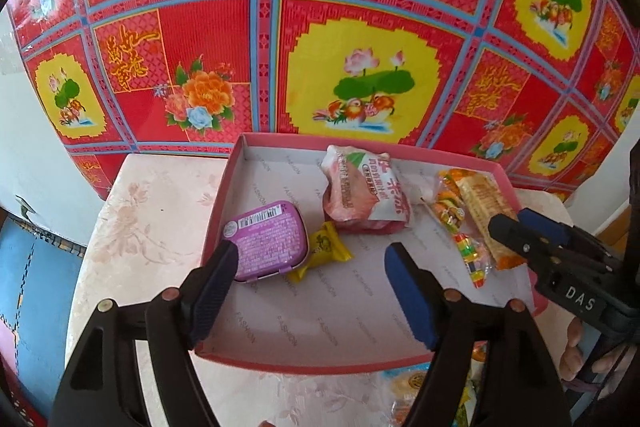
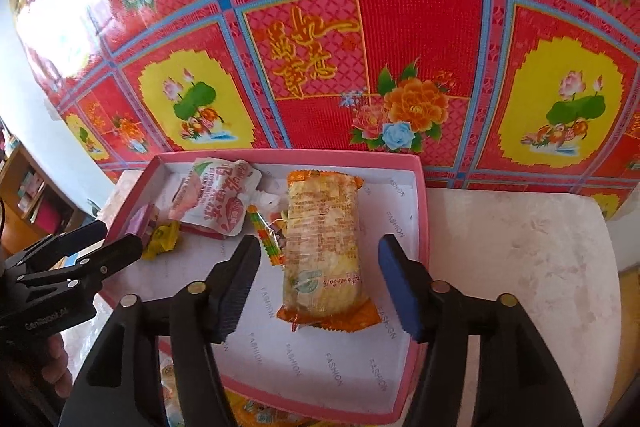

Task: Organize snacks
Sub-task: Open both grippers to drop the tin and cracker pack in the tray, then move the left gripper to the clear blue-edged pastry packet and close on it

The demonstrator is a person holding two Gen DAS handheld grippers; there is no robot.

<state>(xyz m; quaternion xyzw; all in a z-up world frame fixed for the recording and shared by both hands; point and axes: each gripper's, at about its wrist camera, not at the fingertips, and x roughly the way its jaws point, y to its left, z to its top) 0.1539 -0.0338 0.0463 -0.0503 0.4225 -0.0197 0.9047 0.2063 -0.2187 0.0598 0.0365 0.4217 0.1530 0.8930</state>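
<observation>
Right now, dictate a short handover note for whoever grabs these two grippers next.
Left gripper: open, empty, over the pink-rimmed cardboard box.
Right gripper: open, straddling the orange-wrapped biscuit pack lying in the box, pads off it.
In the box: purple tin, yellow candy, pink-and-white pouch, rainbow candy strip, biscuit pack.
Left: more wrapped snacks on the pale floral tablecloth in front of the box.

Pink box (image 2: 420, 211): orange-wrapped cracker pack (image 2: 324, 251) lying between spread right gripper (image 2: 316, 287) fingers, untouched; white pouch (image 2: 216, 199), yellow candy (image 2: 162, 239) alongside.
</observation>
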